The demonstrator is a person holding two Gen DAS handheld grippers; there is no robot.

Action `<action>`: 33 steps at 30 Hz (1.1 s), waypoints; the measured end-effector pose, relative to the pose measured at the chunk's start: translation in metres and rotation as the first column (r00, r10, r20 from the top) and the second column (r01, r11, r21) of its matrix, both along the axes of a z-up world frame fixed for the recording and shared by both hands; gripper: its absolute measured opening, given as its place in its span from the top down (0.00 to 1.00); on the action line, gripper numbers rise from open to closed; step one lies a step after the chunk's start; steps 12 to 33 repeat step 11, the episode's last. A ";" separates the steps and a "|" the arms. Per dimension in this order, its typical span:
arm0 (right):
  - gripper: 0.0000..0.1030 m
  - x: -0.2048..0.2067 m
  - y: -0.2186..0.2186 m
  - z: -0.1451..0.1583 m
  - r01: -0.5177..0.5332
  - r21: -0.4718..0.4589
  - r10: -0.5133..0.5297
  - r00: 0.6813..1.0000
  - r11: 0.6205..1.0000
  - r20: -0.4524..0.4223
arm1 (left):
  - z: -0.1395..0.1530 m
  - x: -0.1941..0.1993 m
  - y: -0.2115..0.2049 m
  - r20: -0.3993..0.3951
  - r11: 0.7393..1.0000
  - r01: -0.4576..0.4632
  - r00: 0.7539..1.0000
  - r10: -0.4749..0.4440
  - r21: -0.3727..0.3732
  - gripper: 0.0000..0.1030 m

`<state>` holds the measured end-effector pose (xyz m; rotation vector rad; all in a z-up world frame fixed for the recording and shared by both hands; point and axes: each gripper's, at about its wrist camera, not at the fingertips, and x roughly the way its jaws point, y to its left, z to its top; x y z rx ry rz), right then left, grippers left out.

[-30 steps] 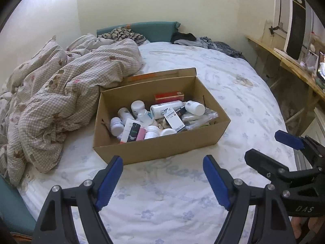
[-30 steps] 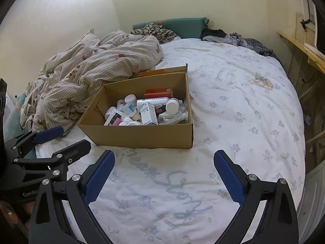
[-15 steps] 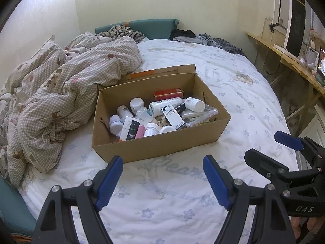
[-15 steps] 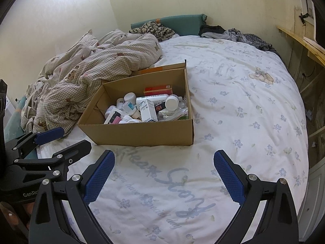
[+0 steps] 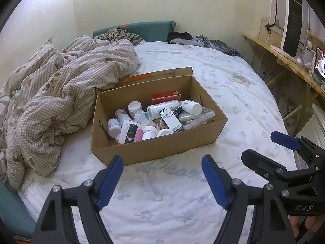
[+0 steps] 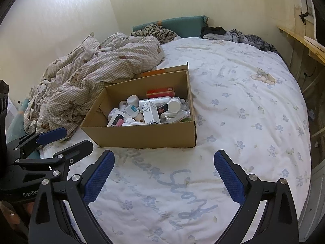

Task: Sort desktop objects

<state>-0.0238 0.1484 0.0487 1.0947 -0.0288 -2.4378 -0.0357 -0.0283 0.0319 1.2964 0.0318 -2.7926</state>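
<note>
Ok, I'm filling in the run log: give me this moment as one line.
phase: approach | left gripper: open, empty | right gripper: open, empty | cardboard box: on bed, full of bottles and packets | nothing grasped

Both wrist views side by side above the bed's near edge, facing the cardboard box point(image 5: 158, 150) nearby.

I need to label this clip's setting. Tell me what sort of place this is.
A bedroom, most likely. The work surface is a bed with a floral sheet, a rumpled quilt lies beside the box of bottles, and clothes are heaped by the headboard.
</note>
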 end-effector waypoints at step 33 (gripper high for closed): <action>0.04 0.002 -0.004 -0.002 -0.010 0.015 0.010 1.000 1.000 -0.011 | -0.002 0.004 -0.001 -0.001 0.999 -0.031 1.000 0.031 -0.014 0.22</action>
